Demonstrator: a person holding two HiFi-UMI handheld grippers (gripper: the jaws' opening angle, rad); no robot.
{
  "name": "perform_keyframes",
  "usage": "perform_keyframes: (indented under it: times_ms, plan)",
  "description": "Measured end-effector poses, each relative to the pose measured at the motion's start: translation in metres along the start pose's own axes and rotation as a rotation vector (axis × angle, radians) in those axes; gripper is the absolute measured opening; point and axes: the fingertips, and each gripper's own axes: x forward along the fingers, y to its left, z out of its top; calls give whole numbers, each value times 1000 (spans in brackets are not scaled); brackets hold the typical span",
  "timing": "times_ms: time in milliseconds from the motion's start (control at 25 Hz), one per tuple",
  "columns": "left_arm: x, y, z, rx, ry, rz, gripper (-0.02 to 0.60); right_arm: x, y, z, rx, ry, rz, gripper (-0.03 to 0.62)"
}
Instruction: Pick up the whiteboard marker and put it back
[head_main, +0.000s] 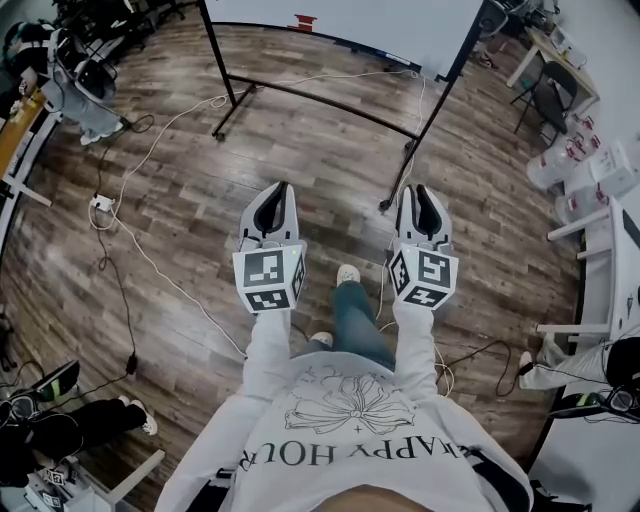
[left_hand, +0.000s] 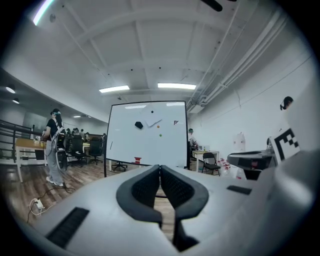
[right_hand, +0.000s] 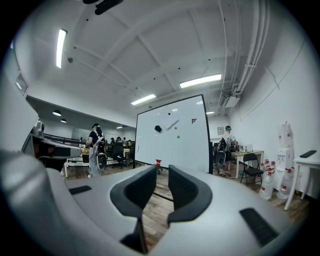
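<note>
Trailing across the brown wood-plank floor (head_main: 190, 215) at left, a thin white cable (head_main: 146, 150) could snag a foot on the way in. The left gripper (left_hand: 160, 167) has its jaws pressed together on nothing; unless it opens, it can only knock things. Ahead and well apart stands the black-framed white whiteboard (left_hand: 147, 132). The whiteboard marker cannot be picked out on it yet, so a wrong item may get grabbed. The right gripper (right_hand: 162, 172) stands slightly parted and empty, perhaps too narrow.
</note>
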Motion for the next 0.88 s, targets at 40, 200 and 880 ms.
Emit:
perform_keyframes:
  times_ms: [40,200,880]
  plan:
    - [10,3,0,-2,2,6,9,11,-2,-1,-1,3,4,57]
    - [57,8,4,3,5,18,9,60,-19,-1,0,10,17,67]
    - [274,-4,51,33,-32,73,9,269,-129,29,-19,-24,73,74]
